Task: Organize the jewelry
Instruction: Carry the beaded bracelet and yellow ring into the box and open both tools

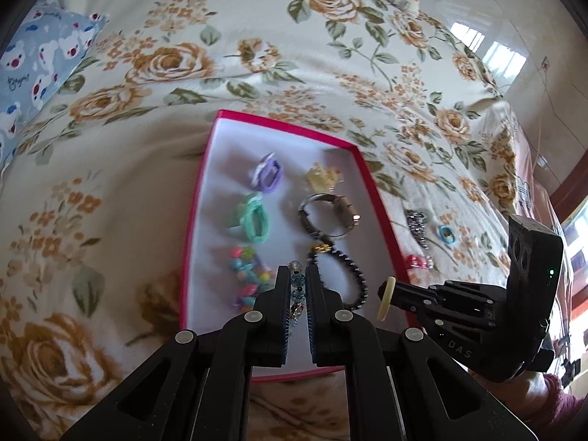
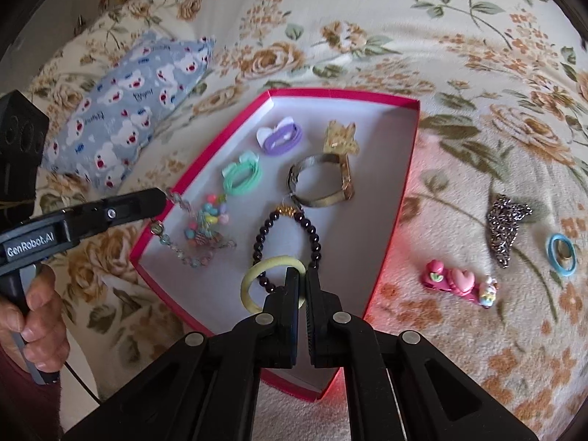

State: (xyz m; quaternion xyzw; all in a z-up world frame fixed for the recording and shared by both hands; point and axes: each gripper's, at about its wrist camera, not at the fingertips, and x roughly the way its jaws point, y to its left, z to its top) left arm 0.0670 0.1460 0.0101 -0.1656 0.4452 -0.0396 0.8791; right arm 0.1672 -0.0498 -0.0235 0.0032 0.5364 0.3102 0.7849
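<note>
While both grippers hang over the red box (image 2: 411,139), the left gripper (image 1: 297,283) pinches a bead chain (image 2: 183,253) and the right gripper (image 2: 301,279) pinches a yellow ring (image 2: 257,275); next, probably, release both inside, near the box's front edge.

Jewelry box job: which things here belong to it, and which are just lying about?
Job:
red box
crystal bracelet in left hand-held gripper
yellow ring in right hand-held gripper
pink clip
blue ring
sparkly clip

Lying about:
blue pillow
</note>
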